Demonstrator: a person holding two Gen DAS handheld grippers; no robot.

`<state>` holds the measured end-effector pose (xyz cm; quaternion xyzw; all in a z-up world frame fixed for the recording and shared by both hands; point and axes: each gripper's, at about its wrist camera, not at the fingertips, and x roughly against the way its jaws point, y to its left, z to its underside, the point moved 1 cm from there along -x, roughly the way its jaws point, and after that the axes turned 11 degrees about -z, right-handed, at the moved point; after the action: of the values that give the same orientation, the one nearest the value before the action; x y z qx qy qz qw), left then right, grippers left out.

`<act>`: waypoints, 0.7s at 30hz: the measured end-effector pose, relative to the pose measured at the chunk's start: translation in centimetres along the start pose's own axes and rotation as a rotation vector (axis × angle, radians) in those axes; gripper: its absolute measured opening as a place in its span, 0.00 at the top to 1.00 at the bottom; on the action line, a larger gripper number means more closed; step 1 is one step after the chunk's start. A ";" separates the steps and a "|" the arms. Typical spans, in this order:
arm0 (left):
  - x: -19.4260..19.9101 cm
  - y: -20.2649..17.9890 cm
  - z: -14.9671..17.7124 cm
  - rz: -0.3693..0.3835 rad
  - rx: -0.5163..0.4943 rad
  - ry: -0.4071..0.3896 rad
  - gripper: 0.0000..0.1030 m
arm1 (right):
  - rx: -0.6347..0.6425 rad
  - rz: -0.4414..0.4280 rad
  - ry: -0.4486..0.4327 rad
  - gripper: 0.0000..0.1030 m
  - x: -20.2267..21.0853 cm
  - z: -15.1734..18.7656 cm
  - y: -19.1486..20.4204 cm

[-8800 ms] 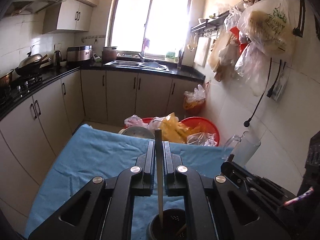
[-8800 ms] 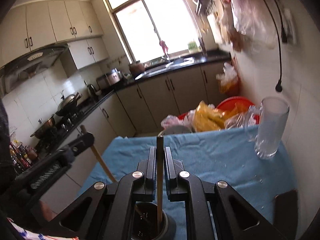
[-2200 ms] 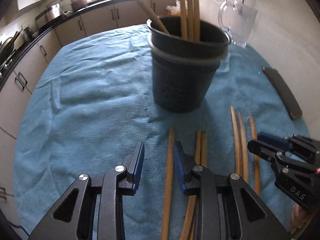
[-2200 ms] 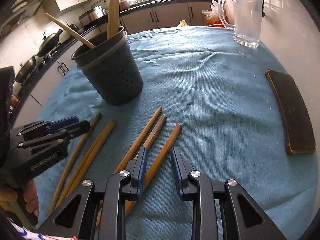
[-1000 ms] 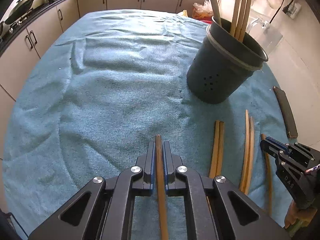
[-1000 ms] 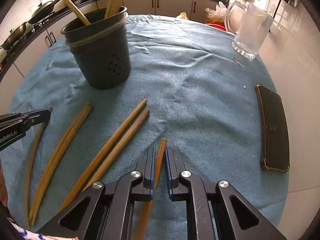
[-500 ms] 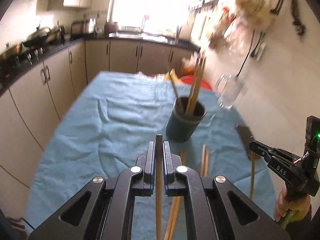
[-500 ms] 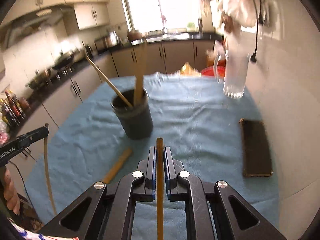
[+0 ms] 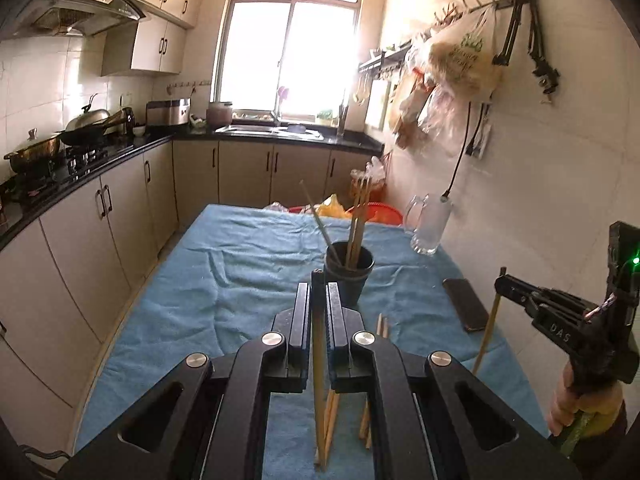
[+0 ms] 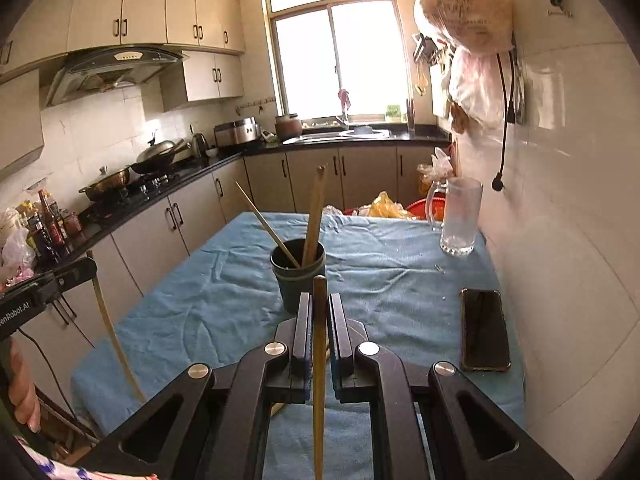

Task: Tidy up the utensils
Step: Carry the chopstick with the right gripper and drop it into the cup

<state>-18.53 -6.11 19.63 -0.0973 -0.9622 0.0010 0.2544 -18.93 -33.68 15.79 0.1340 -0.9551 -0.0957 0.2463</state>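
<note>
Your left gripper is clamped on a chopstick, long axis upright, low centre of frame. Your right gripper pinches another chopstick, likewise vertical (casing reads "DAS"). Beyond, mid-frame, the dark holder carries upright chopsticks on the blue cloth.

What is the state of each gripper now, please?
Left gripper: closed on one wooden chopstick.
Right gripper: closed on another chopstick, raised above the blue cloth.
</note>
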 end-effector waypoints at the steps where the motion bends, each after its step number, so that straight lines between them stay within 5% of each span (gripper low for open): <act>1: 0.4 -0.1 -0.2 0.005 0.003 -0.004 0.94 | 0.000 -0.001 -0.004 0.93 0.1 -0.1 0.1; 12: -0.4 -0.4 -4.0 0.037 0.033 -0.042 0.94 | -0.015 -0.014 -0.065 0.93 -0.2 -3.4 -0.3; 21: -3.5 -1.3 -9.5 0.038 0.056 -0.082 0.94 | -0.013 -0.041 -0.147 0.93 -1.7 -9.4 -0.8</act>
<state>-11.15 -8.47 26.23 -0.1082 -0.9694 0.0365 0.2175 -12.63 -35.02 22.88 0.1446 -0.9670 -0.1163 0.1745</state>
